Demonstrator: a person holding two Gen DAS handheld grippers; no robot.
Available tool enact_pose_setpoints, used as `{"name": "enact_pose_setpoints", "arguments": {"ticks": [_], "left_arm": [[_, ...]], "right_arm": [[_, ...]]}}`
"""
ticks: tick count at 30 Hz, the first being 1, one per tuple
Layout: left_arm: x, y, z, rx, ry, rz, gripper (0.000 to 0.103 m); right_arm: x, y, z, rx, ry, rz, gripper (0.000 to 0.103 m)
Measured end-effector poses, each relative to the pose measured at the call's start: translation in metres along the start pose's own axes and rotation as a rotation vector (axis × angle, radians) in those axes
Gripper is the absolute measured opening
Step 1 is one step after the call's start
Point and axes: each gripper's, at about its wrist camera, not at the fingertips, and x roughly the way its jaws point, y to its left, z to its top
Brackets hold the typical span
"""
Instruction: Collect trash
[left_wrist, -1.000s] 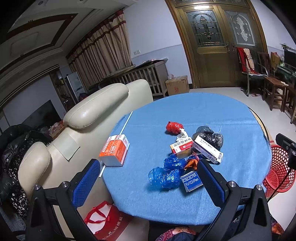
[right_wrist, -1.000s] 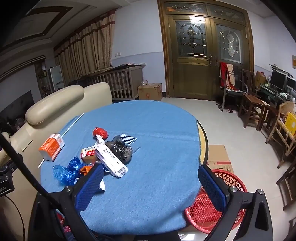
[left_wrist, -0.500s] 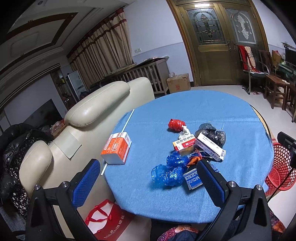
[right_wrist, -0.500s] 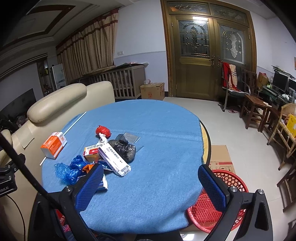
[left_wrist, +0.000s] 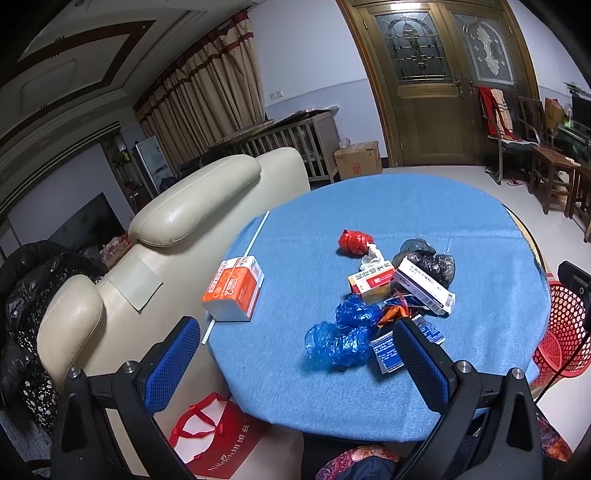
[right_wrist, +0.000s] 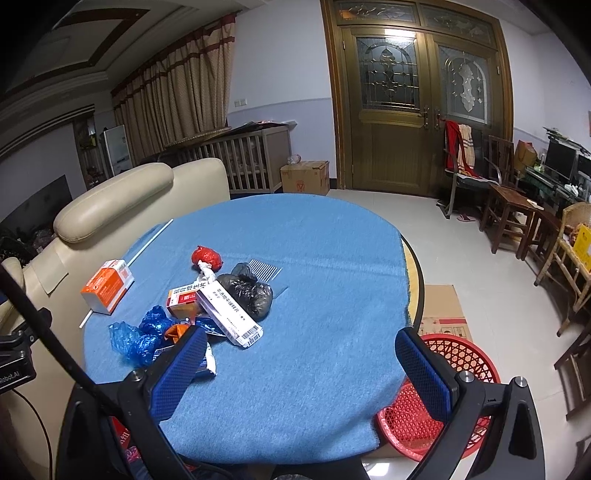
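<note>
The blue padded fingers of the left gripper (left_wrist: 295, 363) are spread wide with nothing between them, and the right gripper (right_wrist: 301, 369) is wide open and empty too; in the last second both have crept a little closer to the round table with the blue cloth (right_wrist: 332, 236), so the trash looks a bit bigger and nearer now; nothing on the table has been touched or moved, so I think the picking up has not started yet; the trash sits in a heap on the near left part of the table: a crumpled blue plastic bag (left_wrist: 341, 338), a scrunched black plastic bag (left_wrist: 430, 262), a small red plastic ball of wrap (left_wrist: 354, 242), a long white cardboard box (left_wrist: 424, 290) and an orange and white box (left_wrist: 371, 282) touching it; an orange carton (left_wrist: 234, 290) lies apart by the edge on a thin white stick (left_wrist: 255, 232); the red plastic mesh basket (right_wrist: 443, 398) waits on the floor just beside the table, on the right.
</note>
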Motion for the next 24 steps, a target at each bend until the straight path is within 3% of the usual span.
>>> {"name": "enact_pose_setpoints", "arguments": {"ticks": [7, 14, 16, 20, 24], "left_arm": [[0.02, 0.011, -0.007, -0.032, 0.048, -0.019, 0.103], [0.07, 0.043, -0.023, -0.127, 0.151, -0.062, 0.103], [0.086, 0.048, -0.026, -0.148, 0.187, -0.102, 0.103], [0.115, 0.049, -0.033, -0.159, 0.235, -0.184, 0.103], [0.143, 0.045, -0.038, -0.144, 0.299, -0.27, 0.103]], "right_arm": [[0.009, 0.005, -0.004, -0.007, 0.025, 0.02, 0.103], [0.045, 0.023, -0.008, -0.044, 0.096, 0.118, 0.103], [0.061, 0.03, -0.007, -0.053, 0.121, 0.17, 0.098], [0.105, 0.043, -0.004, -0.081, 0.198, 0.252, 0.077], [0.164, 0.054, -0.003, -0.097, 0.32, 0.336, 0.067]]}}
